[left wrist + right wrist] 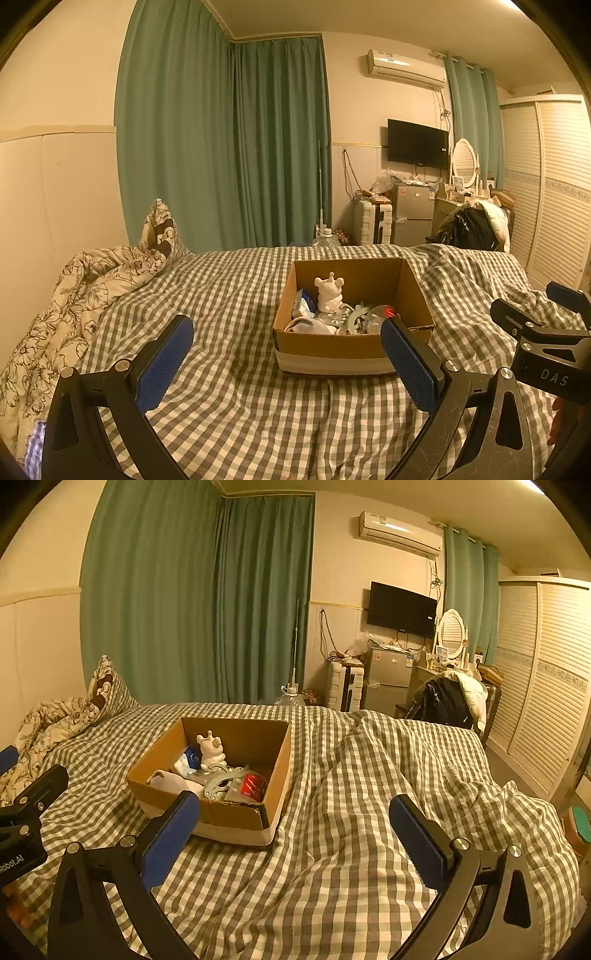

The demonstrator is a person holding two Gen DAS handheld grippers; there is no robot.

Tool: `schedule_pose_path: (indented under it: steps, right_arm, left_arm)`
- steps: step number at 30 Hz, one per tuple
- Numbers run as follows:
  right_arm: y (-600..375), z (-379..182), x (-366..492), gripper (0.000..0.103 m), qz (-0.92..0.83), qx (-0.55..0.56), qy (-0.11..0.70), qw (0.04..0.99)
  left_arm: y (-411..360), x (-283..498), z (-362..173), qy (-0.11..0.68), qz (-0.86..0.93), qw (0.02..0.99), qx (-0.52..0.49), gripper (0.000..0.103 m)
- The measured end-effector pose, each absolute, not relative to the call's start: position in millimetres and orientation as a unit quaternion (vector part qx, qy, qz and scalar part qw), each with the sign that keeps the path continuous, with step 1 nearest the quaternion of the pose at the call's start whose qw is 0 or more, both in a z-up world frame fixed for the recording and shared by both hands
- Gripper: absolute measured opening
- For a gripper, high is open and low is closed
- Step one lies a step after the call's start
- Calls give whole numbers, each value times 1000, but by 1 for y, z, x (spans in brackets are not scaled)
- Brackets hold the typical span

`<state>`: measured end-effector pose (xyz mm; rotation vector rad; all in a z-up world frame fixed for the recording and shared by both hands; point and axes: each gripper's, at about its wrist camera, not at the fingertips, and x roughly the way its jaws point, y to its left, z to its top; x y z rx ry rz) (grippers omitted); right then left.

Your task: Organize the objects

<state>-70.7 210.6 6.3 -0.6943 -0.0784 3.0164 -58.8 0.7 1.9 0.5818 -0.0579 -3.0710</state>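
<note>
A: Grippers first, quick. Left gripper (286, 339)?

B: Jaws spread wide, nothing btwn them. It hangs above the checked bedspread (229, 288), aimed at the cardboard box (332, 349), not touching it. One blue pad (408, 363) overlaps the box's near corner in the left wrist view, but that looks like line of sight only.

A: Right gripper (295, 819)?

B: Same, released and empty. Level w/ the left one, just beside it; each shows at the edge of the other's cam. It points more at bare bedspread to the box's right.

A: Task things, where?

B: All in the box, approx mid-bed. White figurine (210, 749) upright near the back-left, a blue-white packet (304, 301) beside it, a pale cloth-like item (168, 781) front-left, a grey curved plastic piece (218, 786) in the middle, sth clear w/ a red label (251, 786) front-right. Jumbled, overlapping.

A: Progress?

B: My read: either start or end. Nothing loose on the bedspread, so if the goal was boxing things, it's prob done. If it's sorting the contents, all of that is left. Can't tell which.

A: Pose?

B: Both held low, fwd-facing, slightly nose-down, back from the box. Crumpled floral quilt (74, 295) sits far left, well apart.
</note>
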Motion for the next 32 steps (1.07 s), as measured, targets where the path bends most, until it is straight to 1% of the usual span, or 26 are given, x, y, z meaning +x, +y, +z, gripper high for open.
schedule_pose_path:
  steps: [32]
  right_arm:
    - [208,6,-72,103,973,-227,-29,17]
  left_arm:
    - [1,-60,-1,-19,-982,2,189,103]
